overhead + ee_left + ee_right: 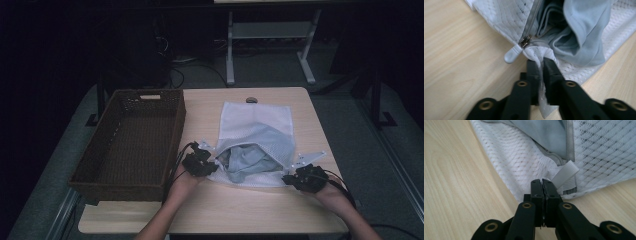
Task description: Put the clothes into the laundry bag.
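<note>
- Left claw point(541, 62) pinches a bunched fold of the white mesh bag point(260, 125) at the end of the zip, and the fabric is pressed between its black jaws, which stand slightly apart around it.
- Right claw point(542, 182) is clamped tight on the bag's opposite near corner, with a thin edge of mesh caught between jaws that are almost together.
- On the left gripper view, the zip slider with its pale rounded pull tab point(512, 53) lies just beside the gripped fold.
- On the right gripper view, a white ribbed loop tab point(565, 173) sticks out of the bag's seam, just beside the jaws.
- Light blue-grey cloth point(247, 157) sits inside the bag and shows through its open mouth, which faces the person.
- The bag lies flat on the pale wooden desk point(250, 210), right of centre, stretched between the two claws.
- A dark brown wicker basket point(100, 175) stands on the left of the desk, just beside the left claw.
- A small dark object point(251, 100) rests near the far edge of the desk, beyond the bag.
</note>
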Available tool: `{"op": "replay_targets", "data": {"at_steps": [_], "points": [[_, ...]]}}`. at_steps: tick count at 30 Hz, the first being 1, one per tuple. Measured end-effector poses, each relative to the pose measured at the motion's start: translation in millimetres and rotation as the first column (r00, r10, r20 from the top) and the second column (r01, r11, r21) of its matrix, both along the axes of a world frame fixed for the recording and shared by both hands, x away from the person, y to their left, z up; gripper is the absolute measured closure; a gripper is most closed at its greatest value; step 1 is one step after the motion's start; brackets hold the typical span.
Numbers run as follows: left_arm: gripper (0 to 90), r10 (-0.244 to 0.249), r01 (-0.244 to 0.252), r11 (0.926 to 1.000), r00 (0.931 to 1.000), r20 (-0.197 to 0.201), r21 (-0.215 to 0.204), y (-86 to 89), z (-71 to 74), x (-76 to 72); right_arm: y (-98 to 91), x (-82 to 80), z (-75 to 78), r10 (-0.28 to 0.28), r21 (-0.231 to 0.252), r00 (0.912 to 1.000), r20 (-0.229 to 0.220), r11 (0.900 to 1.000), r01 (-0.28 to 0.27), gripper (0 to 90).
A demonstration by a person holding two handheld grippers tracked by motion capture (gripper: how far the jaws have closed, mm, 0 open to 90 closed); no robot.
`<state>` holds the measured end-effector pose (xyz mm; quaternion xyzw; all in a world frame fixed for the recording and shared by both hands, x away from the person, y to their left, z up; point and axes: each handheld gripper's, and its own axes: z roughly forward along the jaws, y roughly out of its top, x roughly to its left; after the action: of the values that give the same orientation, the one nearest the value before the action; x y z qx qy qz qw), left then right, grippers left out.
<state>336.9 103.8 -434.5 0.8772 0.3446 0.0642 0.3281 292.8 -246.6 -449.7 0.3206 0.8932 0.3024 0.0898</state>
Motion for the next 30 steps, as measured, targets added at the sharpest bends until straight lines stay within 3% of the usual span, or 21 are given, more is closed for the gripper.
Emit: {"op": "replay_targets", "data": {"at_steps": [1, 2, 5, 9, 11, 19, 21, 24, 27, 28, 30], "points": [[71.6, -0.001, 0.001, 1.0, 0.9998, 0.02, -0.01, -0.8, 9.0, -4.7, -0.3, 0.9, 0.0, 0.002, 0.002, 1.0, -0.001, 1.0, -0.002, 88.1], [68.2, -0.001, 0.001, 1.0, 0.9998, 0.02, -0.01, -0.8, 9.0, -4.7, -0.8, 1.0, -0.4, 0.003, 0.002, 1.0, -0.003, 1.0, -0.003, 88.1], [60.5, -0.025, 0.028, 0.9986, 0.9973, 0.069, -0.045, -3.9, 32.1, -15.3, -1.0, 1.3, -1.3, 0.004, 0.003, 1.0, -0.007, 1.0, -0.004, 88.1], [52.5, -0.07, 0.076, 0.9945, 0.9945, 0.078, -0.072, -9.4, 41.4, -22.0, -0.4, 1.4, -1.5, 0.008, -0.003, 0.9999, -0.007, 1.0, -0.008, 88.0], [47.6, -0.132, 0.134, 0.9896, 0.99, 0.051, -0.051, -22.6, 34.1, -24.3, -0.4, 1.4, -1.7, 0.009, -0.004, 0.9999, -0.006, 0.9999, -0.009, 88.1], [38.4, -0.17, 0.17, 0.9854, 0.9852, 0.021, 0.009, -52.0, 4.9, -11.7, -0.8, 1.9, -1.7, 0.015, -0.006, 0.9999, -0.008, 0.9999, -0.015, 88.0], [38.8, -0.175, 0.175, 0.9844, 0.9843, 0.018, 0.021, -54.9, 2.4, -10.9, -0.9, 2.2, -2.1, 0.017, -0.007, 0.9998, -0.009, 0.9998, -0.017, 88.0], [43.1, -0.192, 0.191, 0.9788, 0.9813, 0.014, 0.075, -61.5, -5.7, -9.2, -0.8, 2.4, -2.3, 0.018, -0.007, 0.9998, -0.01, 0.9998, -0.018, 88.0], [58.9, -0.193, 0.189, 0.9759, 0.9811, 0.02, 0.109, -64.0, -10.3, -7.9, -0.7, 2.1, -1.6, 0.018, -0.006, 0.9998, -0.009, 0.9998, -0.018, 87.9], [73.4, -0.196, 0.193, 0.9749, 0.9804, 0.016, 0.111, -63.9, -10.5, -7.5, -1.4, 1.3, 0.9, 0.019, 0.01, 0.9998, 0.0, 0.9998, -0.019, 85.2], [78.4, -0.198, 0.197, 0.975, 0.9802, 0.001, 0.103, -63.8, -11.3, -6.3, -1.7, 0.6, 3.6, 0.027, 0.031, 0.9995, 0.013, 0.9991, -0.028, 80.7]]}}
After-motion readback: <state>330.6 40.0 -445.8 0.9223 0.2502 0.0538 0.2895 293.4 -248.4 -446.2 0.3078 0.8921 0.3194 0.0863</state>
